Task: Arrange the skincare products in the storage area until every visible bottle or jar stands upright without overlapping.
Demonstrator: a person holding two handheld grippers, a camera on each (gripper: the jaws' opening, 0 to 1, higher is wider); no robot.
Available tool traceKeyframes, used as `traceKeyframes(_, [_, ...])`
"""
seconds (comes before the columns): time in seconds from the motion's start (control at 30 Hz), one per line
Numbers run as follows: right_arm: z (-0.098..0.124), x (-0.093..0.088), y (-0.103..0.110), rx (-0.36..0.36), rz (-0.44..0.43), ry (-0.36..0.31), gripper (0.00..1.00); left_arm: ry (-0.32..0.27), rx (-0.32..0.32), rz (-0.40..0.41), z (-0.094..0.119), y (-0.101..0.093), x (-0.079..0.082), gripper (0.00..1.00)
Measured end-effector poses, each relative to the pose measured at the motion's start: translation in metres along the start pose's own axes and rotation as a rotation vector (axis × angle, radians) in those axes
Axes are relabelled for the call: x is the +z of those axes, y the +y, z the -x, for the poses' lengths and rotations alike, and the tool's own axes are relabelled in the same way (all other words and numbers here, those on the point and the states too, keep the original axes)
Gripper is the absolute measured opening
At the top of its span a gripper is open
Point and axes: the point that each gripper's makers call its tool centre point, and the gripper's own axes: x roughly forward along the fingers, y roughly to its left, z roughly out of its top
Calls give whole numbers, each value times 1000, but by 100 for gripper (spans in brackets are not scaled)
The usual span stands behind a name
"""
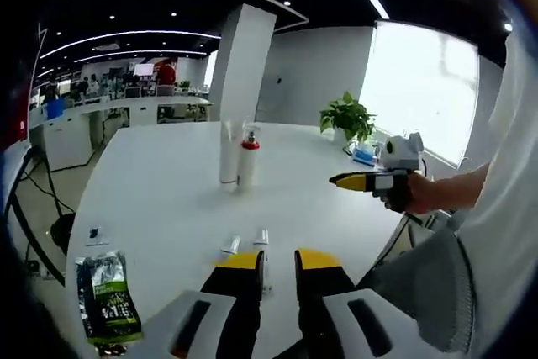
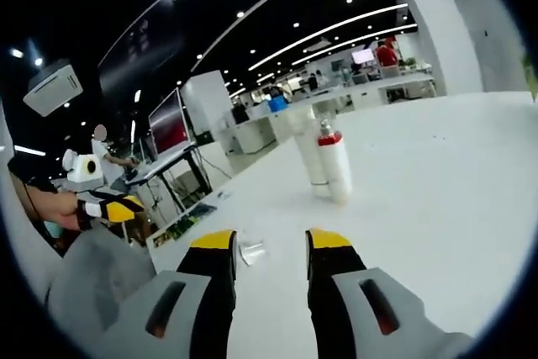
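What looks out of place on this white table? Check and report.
Two small tubes lie flat on the table just ahead of the left gripper, while the tall white bottle and the red-collared spray bottle stand upright, close together. A dark green packet also lies flat near the table edge.

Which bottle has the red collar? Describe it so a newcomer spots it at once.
On the big white table, look toward the middle, where two tall white containers stand upright together. The spray bottle is the one beside the plain white tube; it alone has a red collar under a pump head.
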Motion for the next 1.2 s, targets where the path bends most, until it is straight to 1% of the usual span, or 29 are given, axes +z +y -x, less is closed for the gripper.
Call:
traceKeyframes(0.03, [2, -1, -3, -3, -3, 0, 30, 12, 26, -8, -1, 4, -1, 15])
traceKeyframes(0.1, [7, -3, -7, -14, -6, 3, 30, 31, 44, -30, -3, 6, -3, 15])
traceKeyframes(0.13, [10, -5, -10, -22, -12, 2, 30, 68, 104, -40, -1, 15, -9, 16])
traceKeyframes(0.2, [14, -8, -12, -35, -7, 11, 30, 136, 138, -57, 0, 21, -20, 17])
traceKeyframes(0.23, [15, -9, -12, -40, 0, 15, 30, 128, 138, -46, 0, 21, -20, 17])
traceKeyframes(0.27, [16, -11, -13, -41, -2, 19, 31, 129, 123, 2, 0, 19, -21, 17])
traceKeyframes(0.3, [17, -11, -13, -43, 2, 23, 31, 129, 116, 30, 0, 17, -22, 17])
traceKeyframes(0.33, [18, -10, -12, -47, 14, 24, 32, 120, 124, 23, 0, 22, -21, 18])
traceKeyframes(0.37, [19, -9, -12, -49, 20, 19, 32, 120, 126, 16, 0, 22, -21, 18])
traceKeyframes(0.43, [22, -6, -9, -50, 23, 12, 34, 139, 126, 23, -2, 24, -25, 20])
traceKeyframes(0.5, [23, -7, -9, -52, 27, 10, 35, 164, 132, 15, -6, 25, -29, 26])
traceKeyframes(0.63, [25, -13, -8, -47, 40, 29, 37, 193, 138, 35, -12, 25, -35, 40])
traceKeyframes(0.7, [29, -13, -7, -44, 43, 30, 37, 245, 146, 4, -15, 26, -44, 41])
traceKeyframes(0.83, [35, -15, -4, -39, 46, 27, 38, 303, 153, -30, -23, 26, -54, 47])
traceKeyframes(0.87, [36, -16, -3, -36, 47, 30, 38, 323, 148, -33, -24, 26, -58, 46])
traceKeyframes(0.9, [38, -18, -3, -36, 48, 30, 38, 349, 140, -36, -27, 24, -63, 47])
traceKeyframes(0.93, [39, -19, -4, -37, 46, 30, 38, 368, 144, -49, -29, 25, -66, 47])
traceKeyframes(1.03, [45, -24, -5, -40, 33, 34, 38, 449, 136, -92, -35, 25, -79, 46])
traceKeyframes(1.13, [51, -27, -9, -47, 13, 29, 37, 477, 115, -78, -47, 19, -84, 45])
traceKeyframes(1.2, [55, -28, -13, -52, -4, 24, 37, 494, 121, -93, -55, 19, -85, 45])
